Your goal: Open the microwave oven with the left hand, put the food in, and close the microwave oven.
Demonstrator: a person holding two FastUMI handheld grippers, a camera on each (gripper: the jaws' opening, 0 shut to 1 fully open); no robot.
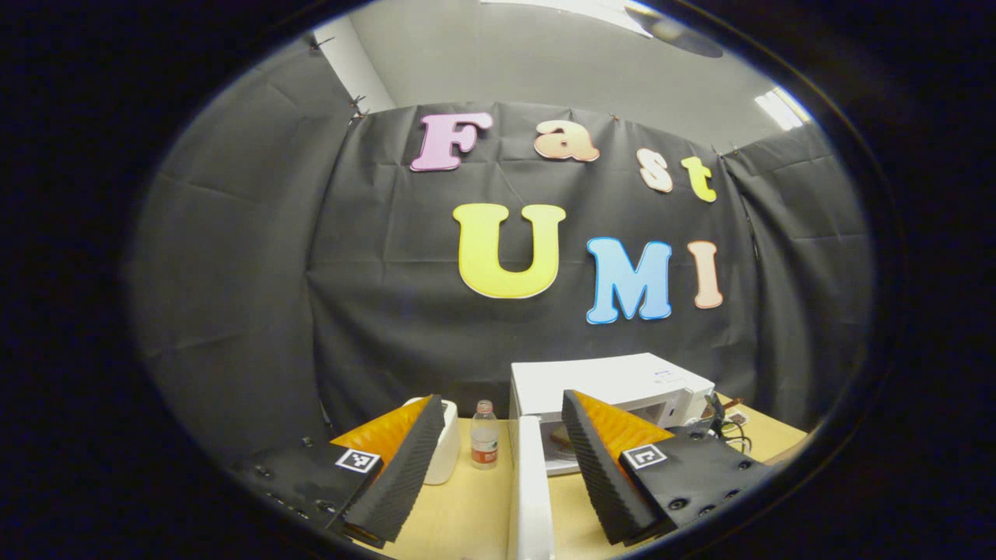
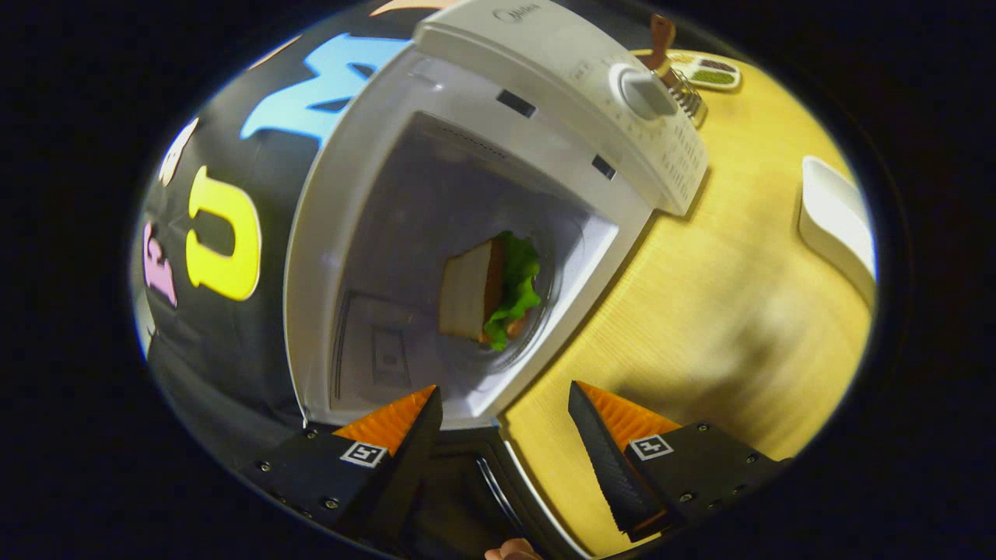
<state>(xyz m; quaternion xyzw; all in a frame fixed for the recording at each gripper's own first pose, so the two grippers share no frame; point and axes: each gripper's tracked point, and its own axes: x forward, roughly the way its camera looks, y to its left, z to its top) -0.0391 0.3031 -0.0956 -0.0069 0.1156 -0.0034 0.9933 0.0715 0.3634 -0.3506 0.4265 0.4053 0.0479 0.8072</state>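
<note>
Sandwich (image 2: 486, 292) sits inside open Midea-badged microwave (image 2: 545, 70).

Table (image 1: 459, 513) with microwave (image 1: 615, 381), bottle (image 1: 483, 435)

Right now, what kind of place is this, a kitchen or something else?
Probably a pretend kitchen set up in a booth. A white microwave stands open on a wooden table with a sandwich inside, and black cloth hangs behind instead of real walls.
</note>
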